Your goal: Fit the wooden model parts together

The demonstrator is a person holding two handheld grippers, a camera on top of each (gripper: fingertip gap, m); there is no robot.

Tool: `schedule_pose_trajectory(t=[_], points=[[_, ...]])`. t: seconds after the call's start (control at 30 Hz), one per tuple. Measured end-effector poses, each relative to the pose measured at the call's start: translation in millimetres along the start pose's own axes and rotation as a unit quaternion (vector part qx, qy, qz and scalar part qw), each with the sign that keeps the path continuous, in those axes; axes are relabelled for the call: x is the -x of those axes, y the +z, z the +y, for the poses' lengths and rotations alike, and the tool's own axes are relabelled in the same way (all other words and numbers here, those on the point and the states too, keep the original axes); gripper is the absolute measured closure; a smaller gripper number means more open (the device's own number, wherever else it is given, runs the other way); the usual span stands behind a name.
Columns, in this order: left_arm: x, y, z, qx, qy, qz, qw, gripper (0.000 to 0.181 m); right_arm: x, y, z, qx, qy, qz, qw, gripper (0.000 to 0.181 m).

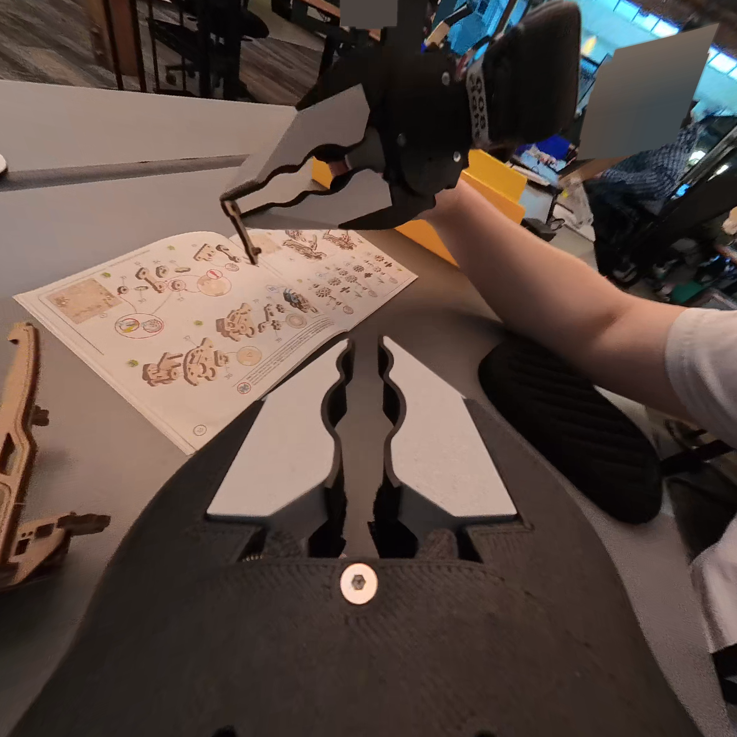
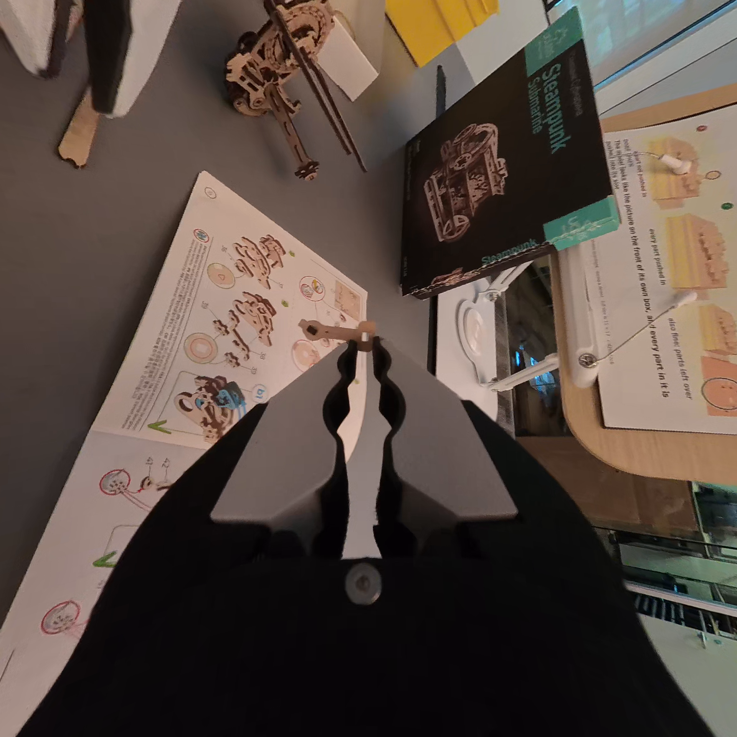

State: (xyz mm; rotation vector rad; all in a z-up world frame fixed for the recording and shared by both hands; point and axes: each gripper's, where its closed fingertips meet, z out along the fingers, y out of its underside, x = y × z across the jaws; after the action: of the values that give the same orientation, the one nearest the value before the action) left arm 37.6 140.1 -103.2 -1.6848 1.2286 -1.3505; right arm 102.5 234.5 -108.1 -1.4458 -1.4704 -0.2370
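My right gripper [image 2: 363, 346] pinches a small wooden lever [image 2: 335, 332] over the open booklet [image 1: 191, 319]; my left gripper [image 1: 363, 343] holds nothing, jaws slightly apart.

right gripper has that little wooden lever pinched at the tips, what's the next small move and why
Probably carry it toward the part-built wooden model. The right gripper is shut on the small wooden lever, held in the air above the open instruction booklet, apart from any other piece. The left gripper is empty and only slightly open, so it could then steady the model.
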Motion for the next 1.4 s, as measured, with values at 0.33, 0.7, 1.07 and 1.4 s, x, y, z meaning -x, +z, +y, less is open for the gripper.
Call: schedule_pose_trajectory(t=[0.33, 0.7, 1.07, 1.4], points=[[-2, 2, 4, 0.012, 0.013, -0.002, 1.000, 0.173, -4, 5, 7, 0.020, 0.012, 0.011, 1.000, 0.174], [-3, 1, 4, 0.014, 0.012, 0.002, 1.000, 0.175, -3, 3, 5, 0.017, 0.013, 0.007, 1.000, 0.175], [-3, 2, 6, 0.019, 0.005, 0.004, 1.000, 0.175, 0, 2, -3, -0.002, 0.005, 0.007, 1.000, 0.175], [0, 2, 7, 0.019, -0.007, 0.004, 1.000, 0.175, -2, -3, -11, -0.028, 0.002, 0.018, 0.999, 0.175]])
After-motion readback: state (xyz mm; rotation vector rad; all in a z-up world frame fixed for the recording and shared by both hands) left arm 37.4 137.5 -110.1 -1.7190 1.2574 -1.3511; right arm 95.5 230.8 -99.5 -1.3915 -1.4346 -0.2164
